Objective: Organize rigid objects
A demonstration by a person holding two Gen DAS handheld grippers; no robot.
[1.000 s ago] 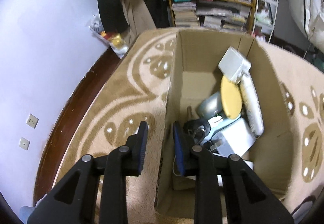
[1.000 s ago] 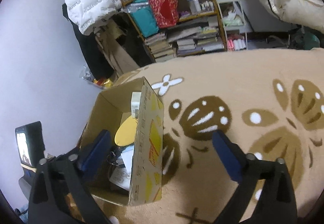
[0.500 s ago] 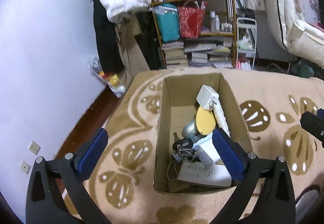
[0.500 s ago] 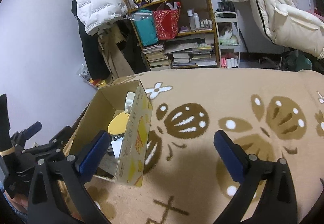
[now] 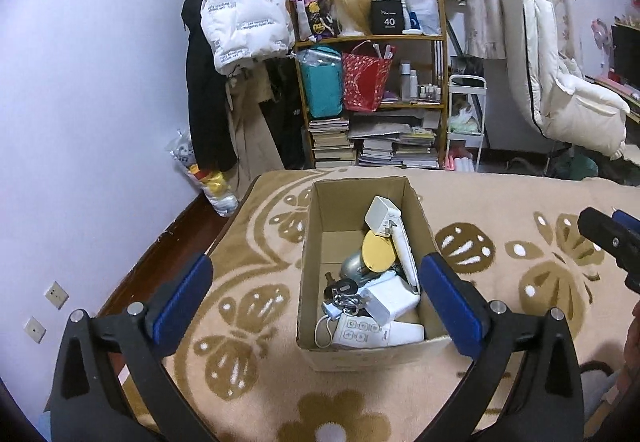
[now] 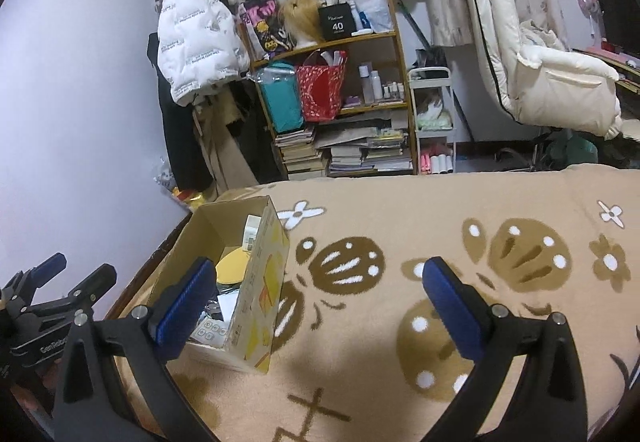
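Cardboard box point(image 5: 360, 352): on patterned blanket point(image 5: 500, 210), holding yellow disc point(image 5: 378, 251), white adapter point(image 5: 382, 220), remote point(image 5: 362, 334). Left hand-held gripper point(image 5: 316, 300): spread wide, empty, above box. Right hand-held gripper point(image 6: 316, 302): spread wide, empty, right of box.

Objects point(image 5: 376, 282) in box point(image 5: 360, 352) on rug point(image 5: 500, 210)

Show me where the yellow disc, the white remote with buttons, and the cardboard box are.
yellow disc point(image 5: 378, 251), left wrist view, middle of its flat face.
white remote point(image 5: 362, 334), left wrist view, on its button panel.
cardboard box point(image 5: 362, 356), left wrist view, on its near outer wall.
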